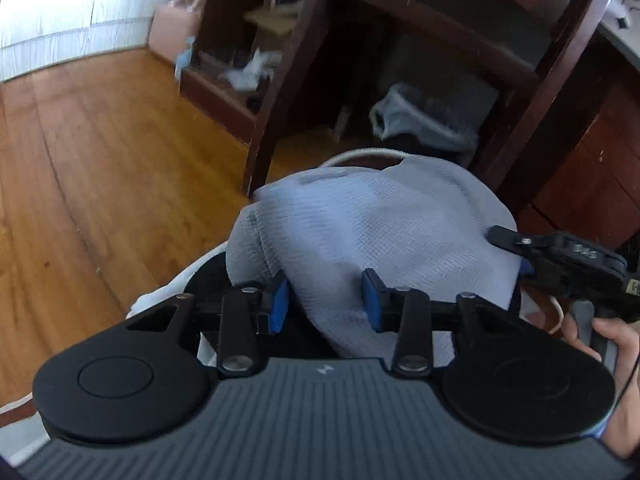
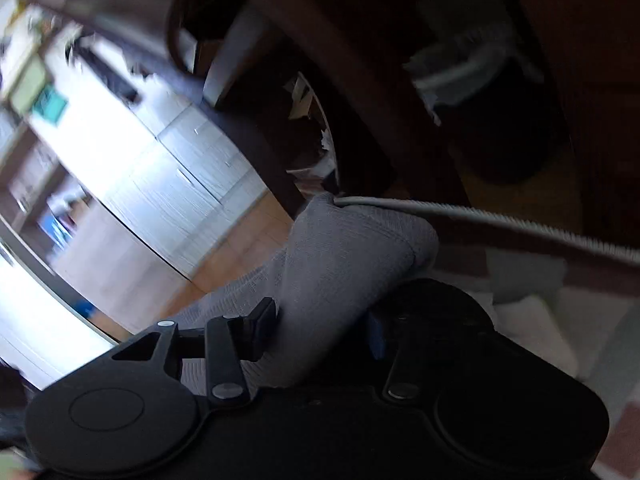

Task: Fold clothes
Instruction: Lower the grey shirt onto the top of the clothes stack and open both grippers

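Observation:
A light grey-blue waffle-knit cloth (image 1: 372, 220) lies bunched over a dark round thing with a white rim (image 1: 364, 153). My left gripper (image 1: 326, 302) stands open, its blue pads (image 1: 278, 304) either side of the cloth's near fold, with a dark gap at the left pad. In the right wrist view the same cloth (image 2: 344, 264) runs up between the fingers of my right gripper (image 2: 320, 332), whose jaws stand wide and do not pinch it. From the left wrist view, the right gripper (image 1: 512, 252) rests at the cloth's right edge, and a hand (image 1: 612, 344) holds its handle.
Dark wooden furniture legs (image 1: 280, 92) stand just beyond the cloth. A bin with a pale plastic liner (image 1: 420, 120) sits under them. Shelves with clutter (image 1: 248, 68) and a pink bag (image 1: 174, 28) are at the back. Wooden floor (image 1: 120, 160) spreads to the left.

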Demonstrator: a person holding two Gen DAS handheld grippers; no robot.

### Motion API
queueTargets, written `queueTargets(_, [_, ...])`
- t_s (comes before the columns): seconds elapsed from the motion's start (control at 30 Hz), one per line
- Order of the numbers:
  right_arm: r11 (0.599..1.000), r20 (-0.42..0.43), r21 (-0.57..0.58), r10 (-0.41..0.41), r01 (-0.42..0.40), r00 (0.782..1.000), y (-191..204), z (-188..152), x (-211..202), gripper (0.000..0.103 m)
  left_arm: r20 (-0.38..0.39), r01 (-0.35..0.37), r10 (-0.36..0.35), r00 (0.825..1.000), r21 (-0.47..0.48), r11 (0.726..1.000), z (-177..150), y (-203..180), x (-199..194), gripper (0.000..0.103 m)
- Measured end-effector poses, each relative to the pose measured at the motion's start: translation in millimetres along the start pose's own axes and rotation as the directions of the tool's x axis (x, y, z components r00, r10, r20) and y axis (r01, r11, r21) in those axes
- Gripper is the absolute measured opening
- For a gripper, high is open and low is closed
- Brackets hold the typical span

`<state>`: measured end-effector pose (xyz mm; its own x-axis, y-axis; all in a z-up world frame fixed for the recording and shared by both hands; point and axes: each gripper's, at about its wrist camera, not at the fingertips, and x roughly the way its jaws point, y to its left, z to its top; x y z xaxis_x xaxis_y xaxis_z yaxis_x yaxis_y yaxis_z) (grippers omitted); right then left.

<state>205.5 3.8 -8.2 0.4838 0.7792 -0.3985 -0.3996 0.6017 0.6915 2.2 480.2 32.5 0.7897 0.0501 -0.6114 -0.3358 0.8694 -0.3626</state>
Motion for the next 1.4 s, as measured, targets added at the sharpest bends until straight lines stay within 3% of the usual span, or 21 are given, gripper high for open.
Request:
queueTargets(0.07, [0.992,0.027,0.088,0.093,-0.095,0.995,-19,3,-2,0.059,0.02,0.015,-0.014,1.0,-0.019,1.0,-5,5,1,0.039])
queueTargets(0.23, [0.991,0.037,0.102,0.079,-0.082,0.996,-26,21,24,0.073,0.021,0.063,-0.06,0.998,-0.122,0.991,-5,29,-4,0.049])
queueTargets(0.27, [0.994,0.032,0.089,0.058,-0.061,0.998,-24,25,33,0.072,0.024,0.058,-0.055,0.998,-0.133,0.989,-2,30,-1,0.049])
queueTargets(0.3, [0.996,0.028,0.076,0.04,-0.042,0.999,-21,30,42,0.062,0.034,0.049,-0.045,0.998,-0.142,0.989,4,39,2,0.049])
queueTargets(0.33, [0.998,0.045,0.044,0.05,-0.052,0.998,-14,30,44,0.037,0.054,0.032,-0.024,0.998,-0.148,0.988,3,47,-4,0.048])
queueTargets(0.4, [0.995,0.101,-0.028,0.101,-0.099,0.99,8,32,30,0.034,0.109,-0.016,0.03,0.994,-0.121,0.992,6,46,-16,0.036])
queueTargets(0.47, [0.986,0.105,-0.062,0.159,-0.153,0.982,28,31,10,0.034,0.142,-0.057,0.071,0.987,-0.098,0.994,10,45,-22,0.034])
queueTargets(0.5, [0.987,0.084,-0.07,0.149,-0.143,0.985,34,32,4,0.034,0.147,-0.074,0.086,0.985,-0.086,0.994,12,45,-23,0.034])
queueTargets(0.57, [0.998,0.036,-0.048,0.032,-0.03,0.999,28,40,11,0.037,0.082,-0.089,0.094,0.992,-0.069,0.994,19,47,-11,0.036])
queueTargets(0.67, [0.978,0.002,-0.084,-0.189,0.189,0.982,8,51,43,0.06,0.066,-0.106,0.108,0.992,-0.033,0.994,27,39,1,0.038])
queueTargets(0.77, [0.951,0.079,-0.15,-0.261,0.27,0.962,15,53,39,0.065,0.091,-0.208,0.2,0.976,0.083,0.975,32,21,6,0.038])
queueTargets(0.87, [0.838,0.262,-0.31,-0.379,0.45,0.887,49,51,27,0.063,0.126,-0.293,0.273,0.954,0.179,0.939,38,7,4,0.035])
queueTargets(0.93, [0.795,0.265,-0.446,-0.32,0.41,0.909,72,55,28,0.037,0.169,-0.241,0.212,0.963,0.176,0.954,42,2,-10,0.035])
queueTargets(1.0, [0.737,0.254,-0.573,-0.257,0.359,0.932,95,58,30,0.034,0.197,-0.165,0.13,0.972,0.176,0.97,46,-5,-21,0.035])
queueTargets(1.03, [0.739,0.169,-0.623,-0.192,0.256,0.967,103,59,37,0.034,0.206,-0.13,0.091,0.974,0.185,0.974,47,-10,-26,0.035])
queueTargets(1.1, [0.697,0.045,-0.706,-0.132,0.125,0.99,117,59,61,0.034,0.177,-0.088,0.046,0.983,0.238,0.967,46,-22,-25,0.035])
queueTargets(1.2, [0.567,0.047,-0.805,-0.235,0.176,0.971,120,52,111,0.037,0.058,-0.058,0.045,0.997,0.264,0.963,40,-24,0,0.033])
queueTargets(1.27, [0.511,0.074,-0.825,-0.329,0.243,0.941,102,56,149,0.037,0.007,-0.079,0.08,0.997,0.231,0.97,34,-12,21,0.032])
queueTargets(1.3, [0.531,0.052,-0.814,-0.336,0.235,0.941,93,59,161,0.037,-0.017,-0.09,0.095,0.995,0.207,0.974,32,-3,32,0.032])
queueTargets(1.4, [0.725,-0.059,-0.654,-0.334,0.216,0.941,57,94,193,0.033,-0.054,-0.032,0.035,0.998,0.049,0.998,32,33,41,0.032])
